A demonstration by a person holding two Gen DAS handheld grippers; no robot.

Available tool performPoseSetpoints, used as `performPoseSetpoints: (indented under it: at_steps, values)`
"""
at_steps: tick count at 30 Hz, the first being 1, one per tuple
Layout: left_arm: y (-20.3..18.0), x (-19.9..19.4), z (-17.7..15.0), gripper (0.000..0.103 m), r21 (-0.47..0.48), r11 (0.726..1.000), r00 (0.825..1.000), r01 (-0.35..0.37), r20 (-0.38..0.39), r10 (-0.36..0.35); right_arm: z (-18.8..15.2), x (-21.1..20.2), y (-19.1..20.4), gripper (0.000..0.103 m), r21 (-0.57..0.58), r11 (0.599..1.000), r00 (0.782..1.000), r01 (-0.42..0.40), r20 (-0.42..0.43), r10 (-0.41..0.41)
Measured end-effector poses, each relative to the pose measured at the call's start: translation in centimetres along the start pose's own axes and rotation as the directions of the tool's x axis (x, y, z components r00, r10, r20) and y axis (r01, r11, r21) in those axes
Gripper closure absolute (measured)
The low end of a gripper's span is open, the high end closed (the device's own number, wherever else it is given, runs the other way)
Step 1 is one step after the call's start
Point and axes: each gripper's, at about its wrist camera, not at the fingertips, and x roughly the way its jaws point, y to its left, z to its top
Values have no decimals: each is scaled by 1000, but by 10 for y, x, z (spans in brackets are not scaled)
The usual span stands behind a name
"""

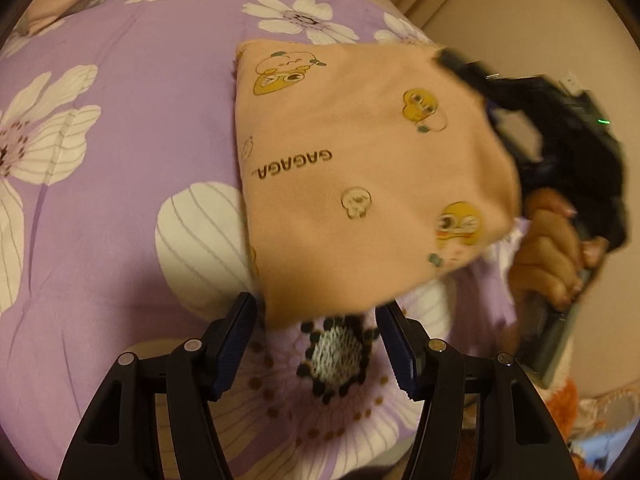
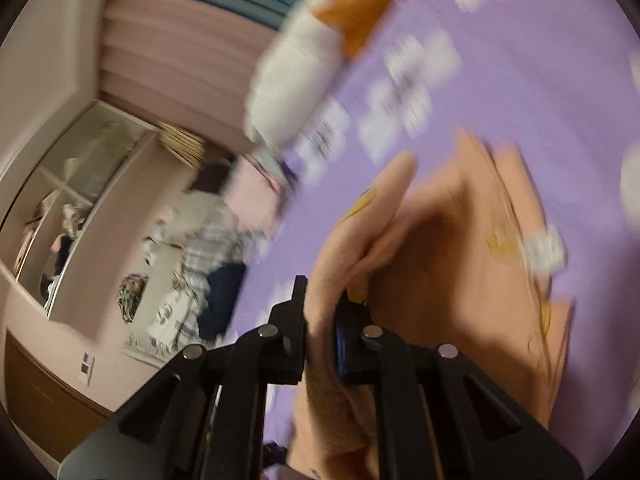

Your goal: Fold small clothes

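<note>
Item: peach printed garment [image 1: 360, 168], lifted off the purple floral bedspread [image 1: 120, 160], one edge pinched in the right gripper [image 2: 322, 320]. Left gripper [image 1: 316, 340]: jaws apart, empty, just under the hanging lower corner. Risk: thin pinch slips, fold collapses. Right hand [image 1: 548, 252] raised, rolled sideways; left tongs angled downward.

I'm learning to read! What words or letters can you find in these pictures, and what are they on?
"GAGAGA": printed upside down on the peach cloth, among its cartoon duck pictures.
A tiny mark just after the word is too small to read.
In the right wrist view everything is blurred; a small plate on the wall cannot be read.
No other words or numbers show.
</note>
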Motion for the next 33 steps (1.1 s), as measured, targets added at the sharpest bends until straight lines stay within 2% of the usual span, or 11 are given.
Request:
performPoseSetpoints:
  at_steps: [3, 5, 7, 10, 14, 17, 20, 25, 28, 30, 33]
  values:
    - [-7, 8, 5, 45, -15, 993, 992, -115, 46, 116, 10, -17, 1, 91, -53, 994, 994, 93, 59, -90]
    - [-12, 9, 1, 45, 0, 989, 986, -147, 82, 146, 10, -23, -24, 91, 9, 990, 989, 138, 60, -139]
    - [-19, 11, -3, 45, 46, 983, 981, -175, 98, 170, 5, -20, -57, 88, 122, 989, 996, 87, -22, -85]
    - [-24, 8, -9, 45, 99, 972, 973, -214, 111, 203, 0, -12, -78, 87, 215, 969, 987, 125, -123, -100]
    - [-14, 6, -12, 45, 85, 982, 982, -167, 106, 158, -1, -24, -66, 61, 124, 984, 984, 125, -141, -107]
    - [-12, 6, -12, 45, 61, 991, 990, -117, 90, 111, -9, -29, -61, 57, 108, 986, 974, 124, -201, -101]
    - [-12, 6, -15, 45, 71, 992, 991, -108, 87, 101, -18, -23, -56, 56, 50, 984, 945, 173, -291, -151]
    - [-21, 9, -20, 43, 105, 984, 986, -146, 99, 135, -15, -3, -67, 52, 193, 978, 959, 80, -282, -23]
    - [-25, 10, -23, 40, 146, 976, 984, -159, 100, 145, -9, -6, -72, 53, 305, 950, 968, -62, -215, 133]
    - [-25, 10, -24, 39, 148, 976, 984, -158, 104, 144, -8, -9, -66, 54, 314, 943, 964, -113, -196, 181]
    - [-22, 10, -23, 39, 144, 979, 986, -144, 102, 130, -9, -2, -57, 56, 215, 975, 970, 59, -244, -5]
